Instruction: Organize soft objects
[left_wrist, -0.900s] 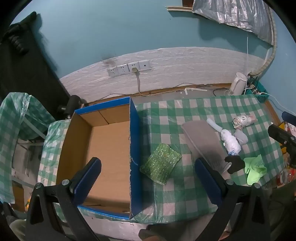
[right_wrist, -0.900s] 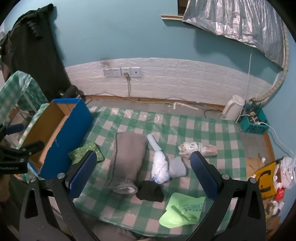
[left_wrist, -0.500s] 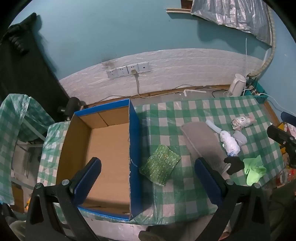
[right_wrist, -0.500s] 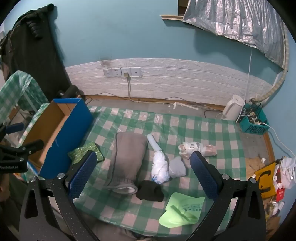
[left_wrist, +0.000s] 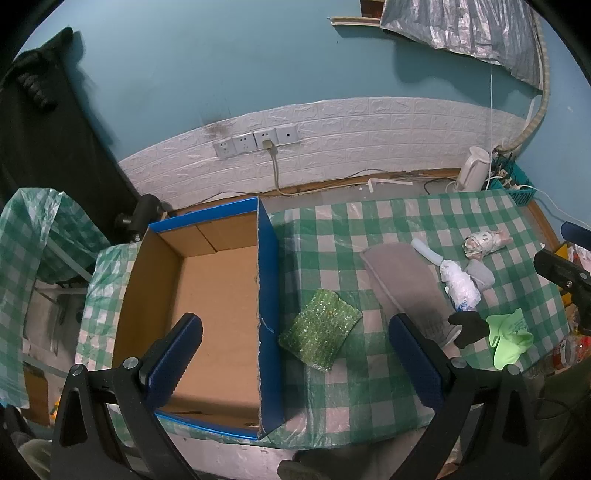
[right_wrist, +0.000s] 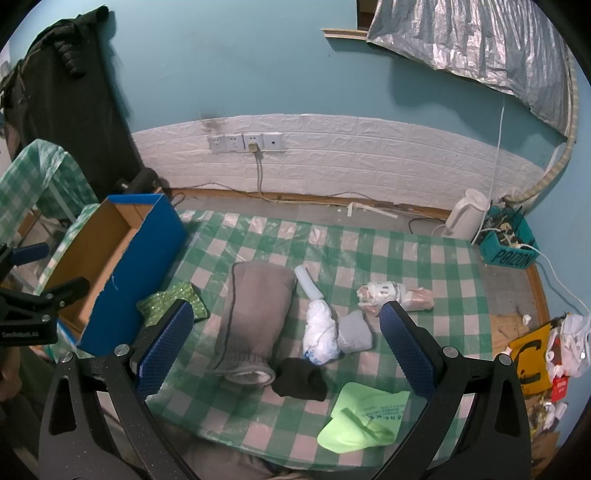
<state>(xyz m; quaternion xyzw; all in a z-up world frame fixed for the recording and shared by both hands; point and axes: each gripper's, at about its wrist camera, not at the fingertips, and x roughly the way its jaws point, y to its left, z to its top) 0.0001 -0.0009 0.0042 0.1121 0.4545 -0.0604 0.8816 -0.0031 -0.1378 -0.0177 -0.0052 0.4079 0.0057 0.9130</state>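
Standing wide apart, both pairs of jaws, with nothing between them. Hovering above the table, the left gripper (left_wrist: 295, 360), tilted down over the right wall of the blue cardboard box (left_wrist: 267, 295), one blue finger (left_wrist: 173, 354) hanging over the bare brown floor of the box and the other over the checked tablecloth (left_wrist: 369, 229). Hanging over the middle of the cloth, the right gripper (right_wrist: 286, 345), also tilted down, gaping and touching nothing.

Lying flat just beside the box wall on the cloth, a sparkly green pad (left_wrist: 320, 338). Stretching away from the near edge next to it, a long grey sleeve-like cloth (right_wrist: 255, 314), with its ribbed cuff toward the camera. Sitting at that cuff and touching it, a black sock (right_wrist: 300, 380). Lying near the front edge just right of the sock, a light green bag (right_wrist: 364, 417). Clustering right of the grey cloth: a white foam tube (right_wrist: 308, 282), a crumpled white plastic bag (right_wrist: 320, 332) and a small grey bundle (right_wrist: 354, 332), pressed side by side. Resting a little farther right, apart from them, a patterned pink-and-white bundle (right_wrist: 395, 295).

Standing on the floor beyond the table by the wall, a white kettle (right_wrist: 465, 218) and a teal crate (right_wrist: 509, 243).
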